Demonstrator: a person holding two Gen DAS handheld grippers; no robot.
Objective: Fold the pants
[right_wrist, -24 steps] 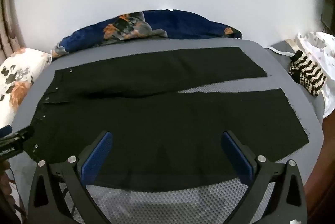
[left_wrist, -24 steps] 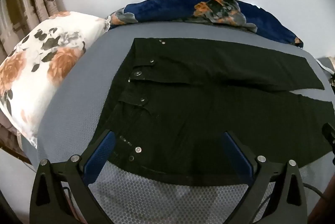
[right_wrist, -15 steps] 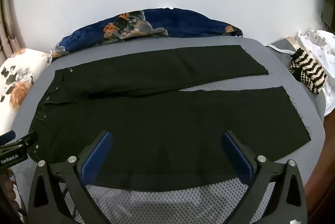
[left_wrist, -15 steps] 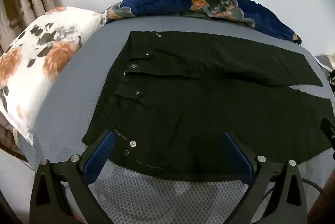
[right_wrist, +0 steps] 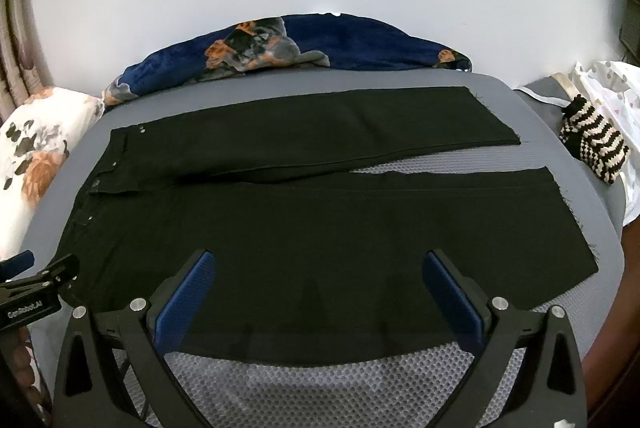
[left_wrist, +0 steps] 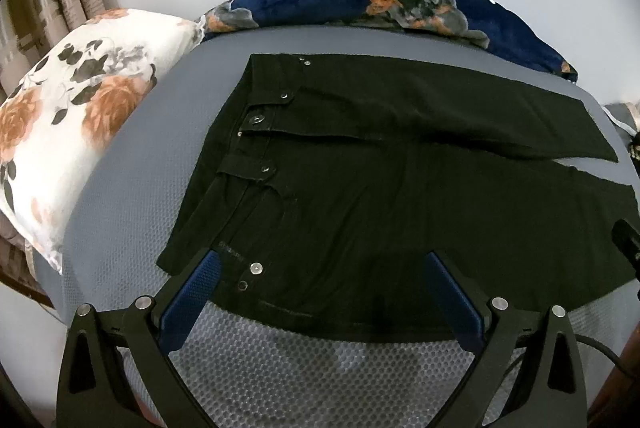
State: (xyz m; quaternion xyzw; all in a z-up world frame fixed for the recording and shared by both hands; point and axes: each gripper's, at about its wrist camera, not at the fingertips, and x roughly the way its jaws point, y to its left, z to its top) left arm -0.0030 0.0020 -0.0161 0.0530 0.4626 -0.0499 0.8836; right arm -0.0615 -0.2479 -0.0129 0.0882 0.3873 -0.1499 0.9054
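Pants flat on the bed, both grippers spread wide and empty above the near edge.

The pants (right_wrist: 304, 228) lie unfolded on the grey bed (right_wrist: 312, 376), waist left; left gripper (left_wrist: 320, 268) should pinch the near waist corner, right gripper (right_wrist: 320, 268) the near hem, both layers probably, then carry evenly over the far leg. Pillow (left_wrist: 68, 131), blanket (right_wrist: 320, 43), a striped knit (right_wrist: 592, 143) around; white wall behind.

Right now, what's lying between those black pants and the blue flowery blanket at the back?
Nothing: only a bare strip of the grey bed cover separates the black pants from the blue floral blanket. The right wrist view shows it most clearly.
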